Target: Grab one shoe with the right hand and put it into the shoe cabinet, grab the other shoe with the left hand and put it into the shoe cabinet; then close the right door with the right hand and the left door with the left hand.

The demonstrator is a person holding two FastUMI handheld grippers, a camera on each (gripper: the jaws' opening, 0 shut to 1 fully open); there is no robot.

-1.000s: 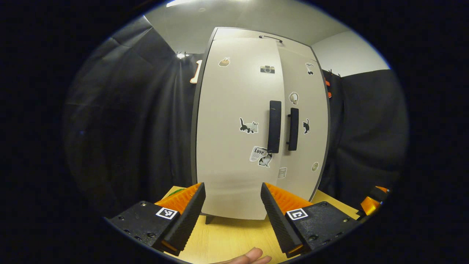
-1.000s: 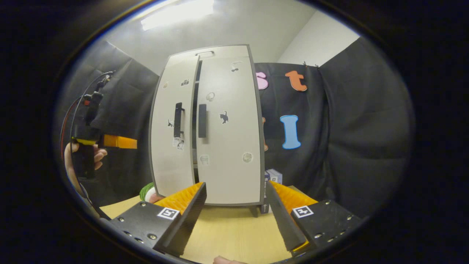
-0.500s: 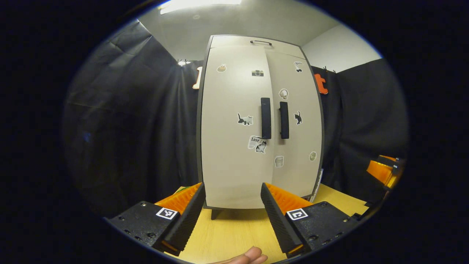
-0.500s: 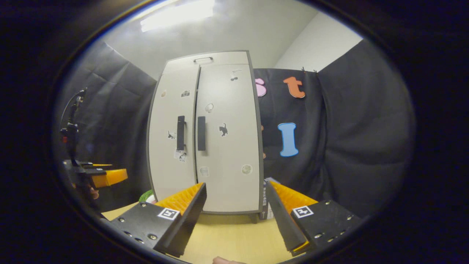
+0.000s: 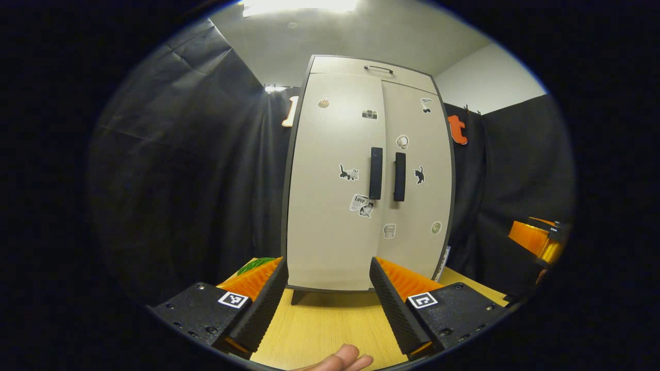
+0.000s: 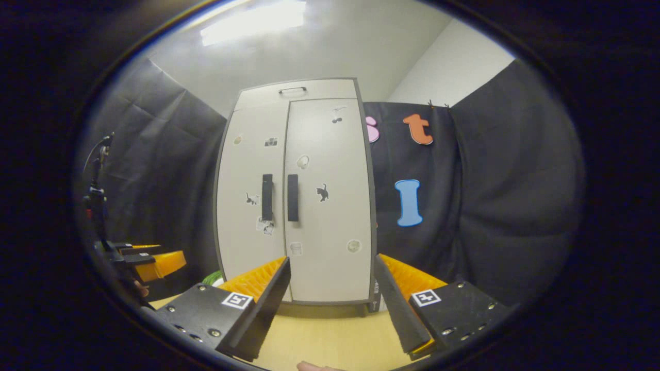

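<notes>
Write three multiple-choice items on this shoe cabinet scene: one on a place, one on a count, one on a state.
1. Where does the shoe cabinet stand?
A. on the wooden table
B. on a chair
C. on a metal shelf

2. How many long black handles sit at the middle of the cabinet's front?
A. one
B. two
C. four

3. How do the two doors stand?
A. both wide open
B. both shut
C. left one taken off

Key: 1 A, its feet rest on the wooden table. 2 B, the left handle and right handle stand side by side. 3 B, the left door and right door lie flush.
</notes>
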